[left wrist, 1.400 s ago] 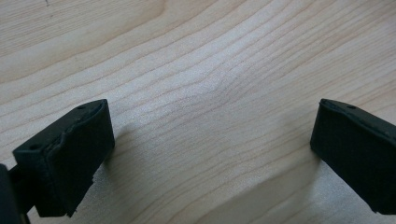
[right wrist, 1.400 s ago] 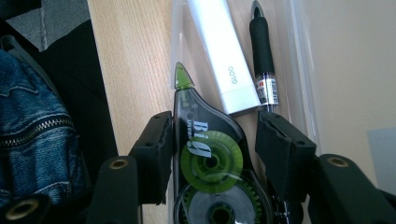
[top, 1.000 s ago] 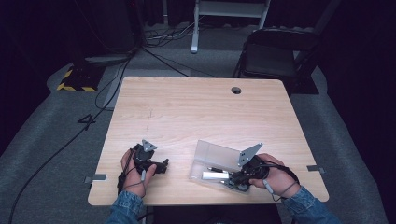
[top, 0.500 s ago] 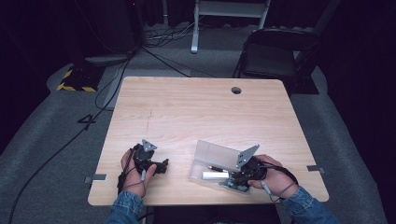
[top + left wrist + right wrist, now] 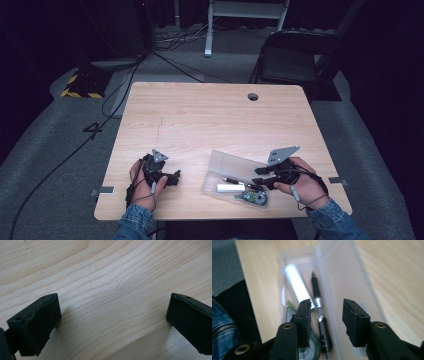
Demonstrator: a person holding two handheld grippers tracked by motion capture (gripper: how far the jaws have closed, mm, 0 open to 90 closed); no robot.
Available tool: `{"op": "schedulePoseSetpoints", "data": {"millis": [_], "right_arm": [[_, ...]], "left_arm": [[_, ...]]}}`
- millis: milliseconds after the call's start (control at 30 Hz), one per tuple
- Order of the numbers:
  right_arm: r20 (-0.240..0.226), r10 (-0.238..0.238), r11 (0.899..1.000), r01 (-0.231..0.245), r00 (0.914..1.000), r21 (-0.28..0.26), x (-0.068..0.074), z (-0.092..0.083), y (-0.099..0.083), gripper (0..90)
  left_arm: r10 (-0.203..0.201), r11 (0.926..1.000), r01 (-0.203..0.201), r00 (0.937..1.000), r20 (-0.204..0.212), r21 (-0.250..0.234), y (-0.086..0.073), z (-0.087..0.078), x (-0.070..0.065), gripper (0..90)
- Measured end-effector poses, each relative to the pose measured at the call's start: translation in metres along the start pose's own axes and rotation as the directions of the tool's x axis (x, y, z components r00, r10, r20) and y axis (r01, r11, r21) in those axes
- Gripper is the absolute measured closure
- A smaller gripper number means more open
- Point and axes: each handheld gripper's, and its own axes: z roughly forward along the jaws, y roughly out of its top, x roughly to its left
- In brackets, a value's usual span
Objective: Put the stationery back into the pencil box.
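Over the clear case (image 5: 342, 277), right hand-held gripper (image 5: 325, 322) just opening, empty above the pen (image 5: 318, 302), left hand-held gripper (image 5: 112, 322) open.

- Table (image 5: 200, 115): I see its bare wood grain under and between the left fingers (image 5: 37, 322).
- Cable hole (image 5: 253, 96): well ahead of the right fingers (image 5: 260, 171), near the far edge.
- Folding chair (image 5: 292, 60): farther ahead of the right fingers, off the table.
- Black cables (image 5: 115, 95): on the grey floor, well ahead and outward of the left fingers.
- Yellow-black striped block (image 5: 80, 89): beyond those cables.
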Motion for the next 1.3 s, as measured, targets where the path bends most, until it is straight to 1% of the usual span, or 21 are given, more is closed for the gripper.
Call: {"op": "schedulePoseSetpoints", "data": {"millis": [33, 133, 167, 267, 333, 433, 467, 533, 700, 733, 800, 933, 967, 1000, 1100, 1267, 1300], "right_arm": [[0.008, 0.006, 1.0, -0.006, 0.9999, -0.007, -0.002, -0.002, 0.0, 58.4], [0.061, 0.034, 0.999, -0.032, 0.9976, -0.044, -0.01, -0.012, -0.003, 50.8], [0.08, 0.049, 0.997, -0.044, 0.9956, -0.057, -0.013, -0.015, -0.005, 48.5], [0.116, 0.087, 0.993, -0.077, 0.9894, -0.089, -0.021, -0.023, -0.009, 41.4], [0.136, 0.116, 0.989, -0.102, 0.9839, -0.106, -0.026, -0.028, -0.012, 40.6], [0.176, 0.162, 0.981, -0.139, 0.971, -0.136, -0.037, -0.037, -0.018, 36.6], [0.191, 0.178, 0.978, -0.151, 0.9654, -0.146, -0.04, -0.04, -0.02, 35.7], [0.214, 0.2, 0.973, -0.168, 0.9561, -0.159, -0.047, -0.044, -0.024, 33.9], [0.256, 0.253, 0.962, -0.214, 0.9329, -0.171, -0.062, -0.049, -0.034, 30.6], [0.264, 0.258, 0.961, -0.218, 0.9294, -0.171, -0.064, -0.049, -0.036, 29.5], [0.29, 0.27, 0.959, -0.228, 0.9181, -0.17, -0.07, -0.049, -0.04, 27.9], [0.321, 0.305, 0.95, -0.261, 0.8964, -0.174, -0.082, -0.05, -0.05, 24.9], [0.325, 0.313, 0.947, -0.269, 0.8924, -0.174, -0.084, -0.05, -0.052, 24.7], [0.331, 0.322, 0.945, -0.277, 0.8872, -0.175, -0.086, -0.05, -0.055, 24.5], [0.359, 0.337, 0.941, -0.295, 0.8704, -0.166, -0.094, -0.049, -0.062, 23.8], [0.374, 0.367, 0.93, -0.326, 0.8514, -0.171, -0.104, -0.046, -0.074, 22.3], [0.378, 0.369, 0.929, -0.329, 0.8489, -0.17, -0.106, -0.046, -0.077, 22.2]], "left_arm": [[0.003, 1.0, -0.003, 1.0, -0.001, 0.001, 0.0, 0.0, 0.0, 0.1], [0.004, 1.0, -0.004, 1.0, 0.0, 0.002, 0.0, 0.0, 0.001, 0.2], [0.0, 1.0, 0.0, 1.0, -0.002, 0.004, 0.001, 0.0, 0.001, 0.2], [-0.003, 1.0, 0.003, 1.0, -0.005, 0.002, 0.001, 0.001, 0.002, 0.2], [-0.005, 1.0, 0.005, 1.0, -0.005, 0.004, 0.001, 0.001, 0.003, 0.2], [-0.003, 1.0, 0.003, 1.0, -0.006, 0.001, 0.002, 0.001, 0.004, 0.2], [-0.006, 1.0, 0.006, 1.0, -0.004, 0.0, 0.002, 0.001, 0.004, 0.3], [-0.009, 1.0, 0.009, 0.9999, -0.005, 0.0, 0.002, 0.001, 0.005, 0.3], [-0.012, 0.9999, 0.012, 0.9999, -0.009, 0.0, 0.001, 0.0, 0.007, 0.4], [-0.012, 0.9999, 0.012, 0.9999, -0.009, 0.001, 0.001, 0.0, 0.008, 0.3], [-0.007, 1.0, 0.007, 0.9999, -0.01, 0.0, 0.0, 0.0, 0.009, 0.3], [-0.022, 0.9998, 0.022, 0.9997, -0.012, -0.001, -0.001, -0.001, 0.01, 0.3], [-0.024, 0.9997, 0.024, 0.9996, -0.013, 0.0, -0.001, -0.001, 0.01, 0.3], [-0.015, 0.9999, 0.015, 0.9998, -0.016, 0.002, -0.001, -0.001, 0.011, 0.3], [-0.016, 0.9999, 0.016, 0.9997, -0.016, 0.002, -0.001, -0.001, 0.011, 0.4], [-0.016, 0.9999, 0.016, 0.9997, -0.017, 0.0, -0.001, -0.001, 0.011, 0.3], [-0.018, 0.9998, 0.018, 0.9997, -0.017, 0.002, -0.001, -0.001, 0.011, 0.3]]}}
